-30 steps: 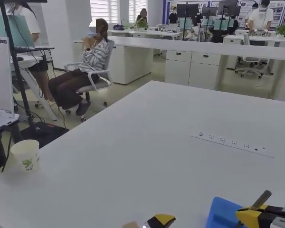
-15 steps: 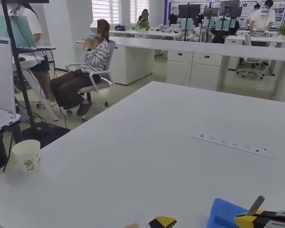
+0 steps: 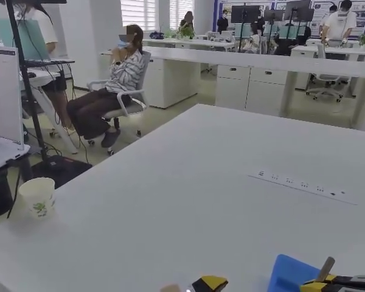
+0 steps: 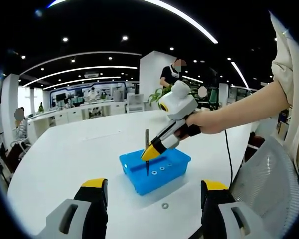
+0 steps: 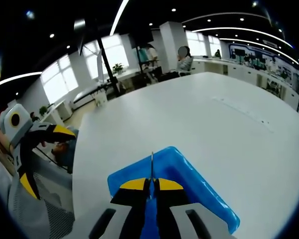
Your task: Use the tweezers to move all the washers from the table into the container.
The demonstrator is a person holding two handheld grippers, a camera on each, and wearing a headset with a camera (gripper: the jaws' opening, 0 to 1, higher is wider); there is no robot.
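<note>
A blue container (image 4: 139, 167) sits on the white table (image 4: 65, 159) with washers (image 4: 162, 169) lying inside it. One loose washer (image 4: 165, 205) rests on the table just in front of it. My right gripper (image 4: 150, 153) is shut on the tweezers (image 4: 147, 149), which point tip-down over the container's inside. In the right gripper view the jaws (image 5: 151, 185) clamp the tweezers (image 5: 151, 167) above the container (image 5: 199, 189). My left gripper (image 4: 154, 188) stands open in front of the container, nothing between its fingers. The head view catches the container's corner (image 3: 289, 274) and the right gripper (image 3: 319, 285).
A paper cup (image 3: 38, 196) stands at the table's left edge, and a power strip (image 3: 304, 184) is set in the tabletop farther back. A person sits on a chair (image 3: 118, 91) beyond the table. Other desks and people fill the room behind.
The right gripper with the tweezers has sunk a little toward the container. The head camera has shifted slightly.
</note>
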